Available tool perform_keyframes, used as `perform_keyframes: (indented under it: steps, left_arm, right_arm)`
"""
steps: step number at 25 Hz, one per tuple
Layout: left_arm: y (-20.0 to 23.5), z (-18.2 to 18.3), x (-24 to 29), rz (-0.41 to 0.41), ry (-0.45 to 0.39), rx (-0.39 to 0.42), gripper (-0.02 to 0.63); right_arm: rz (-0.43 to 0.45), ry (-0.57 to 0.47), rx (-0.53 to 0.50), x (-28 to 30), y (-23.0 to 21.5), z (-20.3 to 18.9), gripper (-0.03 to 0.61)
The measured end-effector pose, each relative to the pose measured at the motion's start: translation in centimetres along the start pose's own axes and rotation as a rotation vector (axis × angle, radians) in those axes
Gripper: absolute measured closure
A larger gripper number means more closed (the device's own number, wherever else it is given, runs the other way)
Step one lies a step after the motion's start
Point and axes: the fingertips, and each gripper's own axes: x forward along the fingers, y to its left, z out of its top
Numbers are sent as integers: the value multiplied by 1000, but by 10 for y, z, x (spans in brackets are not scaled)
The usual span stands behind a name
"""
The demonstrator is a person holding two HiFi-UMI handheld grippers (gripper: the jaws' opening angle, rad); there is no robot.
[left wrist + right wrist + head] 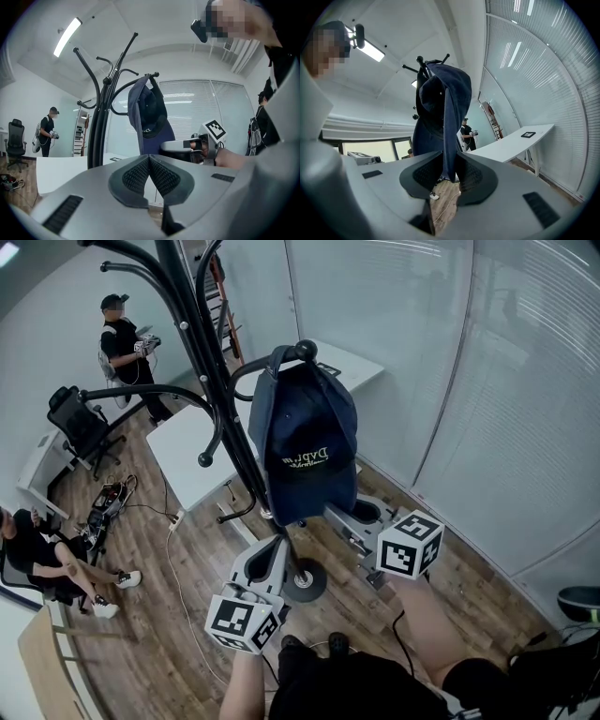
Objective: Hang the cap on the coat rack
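Note:
A navy cap hangs from a hook knob of the black coat rack, brim pointing down. My right gripper reaches its lower edge from the right. In the right gripper view the cap drops its brim between the jaws of my right gripper; the pads stand apart and do not clamp it. My left gripper hovers below the cap, near the rack's pole. In the left gripper view the cap hangs ahead, and the left gripper is shut with nothing in it.
The rack's round base stands on the wood floor. White desks sit behind it, a glass wall with blinds to the right. A person stands at far left, another sits, beside an office chair and floor cables.

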Motion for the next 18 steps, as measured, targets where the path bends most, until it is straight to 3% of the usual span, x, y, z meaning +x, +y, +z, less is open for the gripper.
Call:
perform_keyframes:
  steps: [18]
  left_arm:
    - [4,-5,-1,-1,9,-4,598]
  right_arm:
    - [-18,-6,13,-1,-6,-5,428]
